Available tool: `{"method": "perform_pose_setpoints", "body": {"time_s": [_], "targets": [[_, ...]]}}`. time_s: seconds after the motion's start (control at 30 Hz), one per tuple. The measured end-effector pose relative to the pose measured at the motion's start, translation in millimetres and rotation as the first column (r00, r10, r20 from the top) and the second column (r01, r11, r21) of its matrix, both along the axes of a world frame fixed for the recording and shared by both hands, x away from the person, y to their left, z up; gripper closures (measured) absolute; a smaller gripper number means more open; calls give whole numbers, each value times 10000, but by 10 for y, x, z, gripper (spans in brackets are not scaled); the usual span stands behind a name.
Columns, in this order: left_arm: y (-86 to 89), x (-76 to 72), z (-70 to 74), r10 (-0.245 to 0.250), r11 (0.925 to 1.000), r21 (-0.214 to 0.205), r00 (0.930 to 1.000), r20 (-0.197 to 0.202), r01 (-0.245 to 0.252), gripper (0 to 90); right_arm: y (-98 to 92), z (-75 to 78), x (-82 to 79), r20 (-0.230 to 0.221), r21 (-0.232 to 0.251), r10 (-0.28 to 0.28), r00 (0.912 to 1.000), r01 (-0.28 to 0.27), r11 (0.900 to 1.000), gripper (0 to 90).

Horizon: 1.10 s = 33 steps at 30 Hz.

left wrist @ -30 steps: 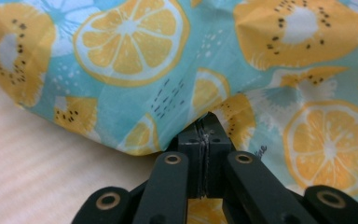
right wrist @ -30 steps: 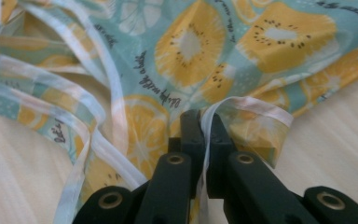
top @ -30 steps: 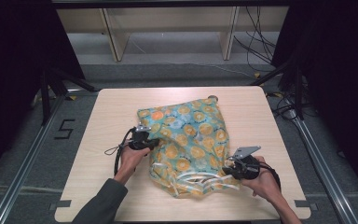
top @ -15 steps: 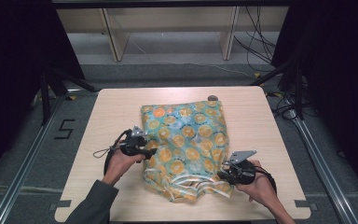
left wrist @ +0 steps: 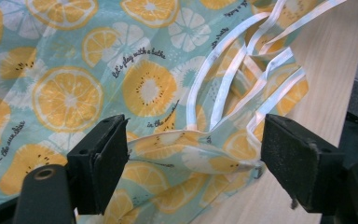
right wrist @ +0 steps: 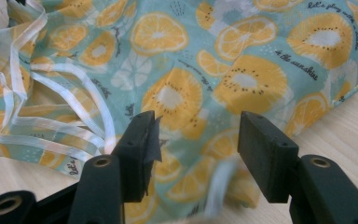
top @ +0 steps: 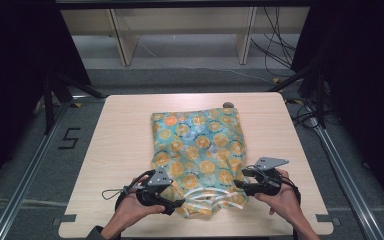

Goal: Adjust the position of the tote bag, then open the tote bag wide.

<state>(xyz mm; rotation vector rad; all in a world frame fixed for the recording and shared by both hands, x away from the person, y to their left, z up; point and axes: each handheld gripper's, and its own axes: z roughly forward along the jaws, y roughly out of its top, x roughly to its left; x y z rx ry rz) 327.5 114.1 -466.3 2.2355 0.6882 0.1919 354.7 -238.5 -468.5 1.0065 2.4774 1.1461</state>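
A teal fabric bag [top: 197,145] printed with orange and lemon slices lies flat along the middle of the wooden table [top: 120,145]. Its white straps [top: 210,197] are bunched at the near end. My left gripper [top: 176,204] is at the bag's near left corner. In the left gripper view this gripper [left wrist: 191,163] has just been opening, and a loose fold of the bag [left wrist: 191,144] lies between the wide jaws. My right gripper [top: 240,186] is at the near right corner. In the right gripper view it [right wrist: 196,144] has also just been opening, over the fabric [right wrist: 177,98], gripping nothing.
A small dark round thing [top: 227,105] sits at the bag's far edge. Bare tabletop lies on both sides of the bag. Beyond the table stand pale shelf legs [top: 122,42], and cables [top: 280,35] run on the floor at the far right. A "5" mark [top: 69,138] is on the floor at left.
Both grippers' jaws have opened and let go of the fabric. My left hand moved toward the near edge along the bag's left side. The bag now lies straighter and flatter.
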Motion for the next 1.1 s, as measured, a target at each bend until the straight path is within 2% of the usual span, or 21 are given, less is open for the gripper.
{"method": "perform_pose_setpoints", "body": {"time_s": [0.03,0.1,0.13,0.17,0.23,0.27,0.33,0.37,0.4,0.5,0.6,0.63,0.67,0.7,0.8,0.87,0.9,1.0,1.07,1.1], "targets": [[-5,-6,-8,-61,10000,25,10000,-70,61,225,2,-1,-12,-27,162,-110,9999,111,9998,473],[-5,-4,-12,-353,9992,207,9993,79,352,224,-11,-3,-6,-4,64,170,9999,-170,9998,470],[-7,-12,-13,-300,9993,228,9995,13,300,223,-15,-3,-16,111,21,48,9999,-49,10000,470],[-9,-24,-4,-354,9990,267,9994,-4,354,222,-14,-4,-29,-21,76,-75,10000,76,9999,468],[-15,-46,1,-536,9981,304,9985,63,533,221,-25,-10,-29,-1,117,3,10000,-3,9999,468],[-16,-60,2,-601,9974,410,9982,67,598,221,-20,-12,-46,-178,220,-221,9996,225,9995,467],[-27,-77,-3,-732,9966,377,9973,21,731,221,-32,-8,-38,-173,152,-140,9998,142,9998,467],[-30,-93,1,-901,9946,531,9959,86,895,230,-56,-7,-25,43,168,-175,9998,174,9997,466],[-42,-122,-14,-1171,9907,705,9931,18,1167,246,-60,-10,-23,48,210,-181,9998,180,9996,466],[-26,-99,-47,-1378,9844,1108,9905,37,1366,315,-62,-20,-32,-15,203,-184,9998,184,9996,466],[-40,-64,-82,-1245,9869,1058,9920,196,1218,367,-67,-24,-29,-22,123,10,10000,-10,9999,467],[-40,-52,-87,-1248,9848,1253,9918,267,1206,396,-59,-25,-48,-198,219,-180,9996,184,9996,467],[-54,-49,-102,-1339,9842,1211,9904,339,1289,476,-57,-30,-44,-201,231,-158,9997,163,9996,468],[-68,-45,-118,-1452,9827,1226,9883,475,1385,476,-57,-30,-44,-201,231,-158,9997,163,9996,468],[-94,-13,-139,-1774,9768,1340,9815,717,1668,633,-55,-27,-45,-160,215,-142,9998,146,9997,469],[-112,0,-133,-1805,9783,1185,9799,849,1699,762,-55,-25,-41,-143,157,-143,9998,145,9998,471],[-110,-1,-116,-1651,9818,1106,9817,955,1543,841,-54,-28,-34,-58,157,-65,10000,66,9999,474],[-79,17,-95,-1456,9864,933,9831,1107,1356,876,-56,-28,-34,-58,190,-68,10000,69,9998,475],[-36,42,-60,-1269,9912,509,9859,1096,1219,884,-72,-19,-29,-58,182,-90,9999,91,9998,475],[-21,52,-48,-1069,9943,160,9890,1021,1058,885,-72,-16,-29,-14,253,-118,9999,118,9996,475]]}}
